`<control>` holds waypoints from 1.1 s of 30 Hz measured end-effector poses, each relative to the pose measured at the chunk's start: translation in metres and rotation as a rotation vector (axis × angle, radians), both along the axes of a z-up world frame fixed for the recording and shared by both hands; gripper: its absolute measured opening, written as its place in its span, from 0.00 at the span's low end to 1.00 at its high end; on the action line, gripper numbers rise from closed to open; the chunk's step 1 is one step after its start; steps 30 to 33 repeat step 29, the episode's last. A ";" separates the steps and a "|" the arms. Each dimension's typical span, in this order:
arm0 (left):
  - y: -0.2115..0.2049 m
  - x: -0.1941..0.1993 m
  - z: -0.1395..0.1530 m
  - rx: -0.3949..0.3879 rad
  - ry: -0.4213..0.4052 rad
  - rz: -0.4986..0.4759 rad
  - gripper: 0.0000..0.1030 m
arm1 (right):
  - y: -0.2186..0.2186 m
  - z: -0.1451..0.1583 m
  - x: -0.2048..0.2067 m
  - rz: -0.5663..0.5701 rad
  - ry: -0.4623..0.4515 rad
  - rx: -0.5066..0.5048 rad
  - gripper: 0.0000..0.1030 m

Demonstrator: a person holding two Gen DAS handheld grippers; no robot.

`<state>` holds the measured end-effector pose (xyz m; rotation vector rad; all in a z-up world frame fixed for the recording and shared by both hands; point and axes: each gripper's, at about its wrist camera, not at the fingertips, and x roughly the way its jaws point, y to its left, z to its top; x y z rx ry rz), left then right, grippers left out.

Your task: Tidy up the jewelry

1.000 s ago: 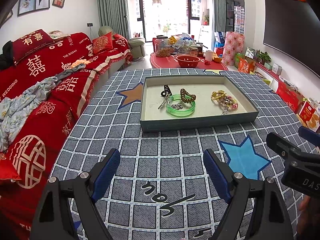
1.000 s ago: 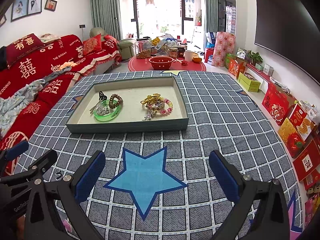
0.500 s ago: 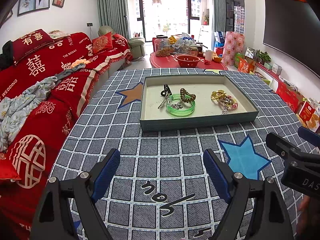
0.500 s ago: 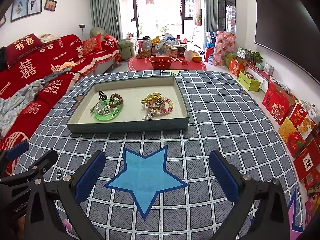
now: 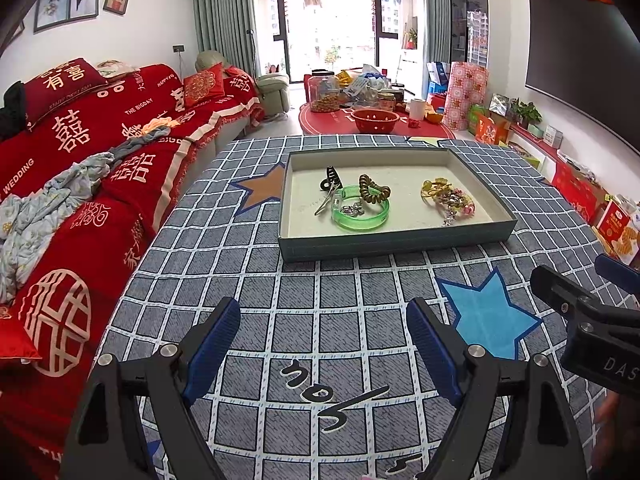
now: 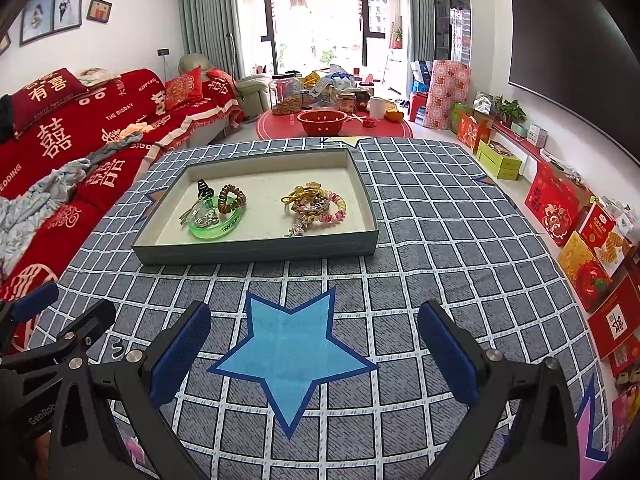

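Setting: home living room. Evidence: long sofa (image 5: 100,152) under red wedding-print covers along the left wall, framed photos (image 5: 66,2) above it, large dark TV (image 6: 568,64) on the right wall. Curtains (image 5: 224,20) flank a balcony door (image 5: 332,28) with laundry hung outside; gift boxes (image 6: 568,216) line the floor.

Right gripper (image 5: 592,316) cut off by right edge in left wrist view; only one finger and part of body seen. Left gripper (image 6: 48,316) cut off by left edge in right wrist view. Small silver pieces (image 6: 206,218) inside green bangle (image 6: 218,229) too small to be identified. Tangled bracelet pile (image 6: 316,206) not separable into single items. Hair clip (image 5: 332,178) partly overlapped by bangle.
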<state>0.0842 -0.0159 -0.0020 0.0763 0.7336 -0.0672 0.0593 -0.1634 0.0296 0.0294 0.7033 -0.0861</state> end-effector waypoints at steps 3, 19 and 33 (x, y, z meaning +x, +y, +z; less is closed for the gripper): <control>0.000 -0.001 -0.001 0.000 0.000 0.001 0.93 | 0.000 0.000 0.000 0.001 0.000 0.000 1.00; 0.000 -0.001 -0.001 0.001 0.002 0.001 0.93 | 0.000 0.000 0.000 0.002 0.003 0.003 1.00; 0.000 -0.004 -0.004 -0.005 -0.002 -0.011 0.93 | 0.000 0.001 -0.001 0.002 0.004 0.004 1.00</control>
